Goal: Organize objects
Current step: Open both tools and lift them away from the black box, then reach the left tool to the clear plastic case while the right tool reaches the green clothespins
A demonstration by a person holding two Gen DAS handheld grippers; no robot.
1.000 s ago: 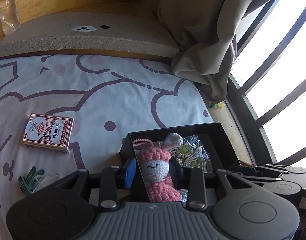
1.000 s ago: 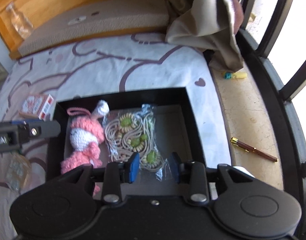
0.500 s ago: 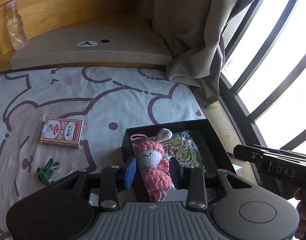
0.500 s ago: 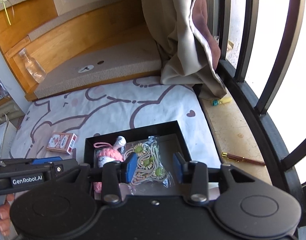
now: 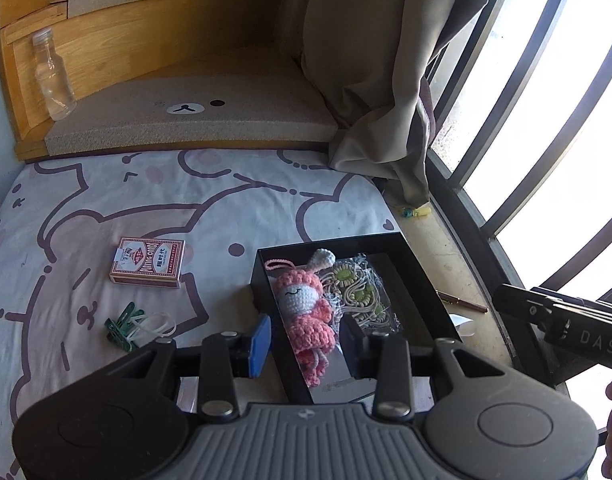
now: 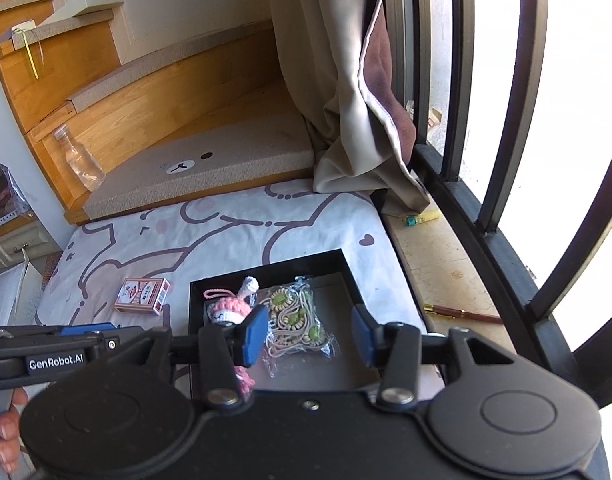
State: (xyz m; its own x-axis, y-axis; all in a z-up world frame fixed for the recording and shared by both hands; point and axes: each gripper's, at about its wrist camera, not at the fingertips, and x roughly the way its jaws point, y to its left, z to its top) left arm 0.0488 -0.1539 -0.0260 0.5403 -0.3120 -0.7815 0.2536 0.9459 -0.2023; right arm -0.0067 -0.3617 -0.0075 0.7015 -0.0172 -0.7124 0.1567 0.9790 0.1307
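Note:
A black open box [image 5: 334,243] [image 6: 268,270] sits on the bear-print sheet by the window side. In it lie a pink crocheted doll [image 5: 304,306] [image 6: 226,308] and a clear bag of beige beads with green pieces [image 5: 356,294] [image 6: 296,320]. My left gripper [image 5: 306,346] is open and empty, held above the box's near end. My right gripper [image 6: 308,334] is open and empty, above the box. A red card pack [image 5: 148,262] [image 6: 143,295] and green clips with a white band [image 5: 136,326] lie on the sheet left of the box.
A clear bottle [image 5: 54,76] [image 6: 80,158] stands on the grey cushioned step at the back left. A beige curtain [image 5: 382,72] hangs at the right. A brown pen [image 6: 462,313] and a small yellow item [image 6: 422,216] lie on the stone sill by the window bars.
Both grippers have risen and drawn back from the box, so more of the bed and room shows. The doll and bead bag stay in the box.

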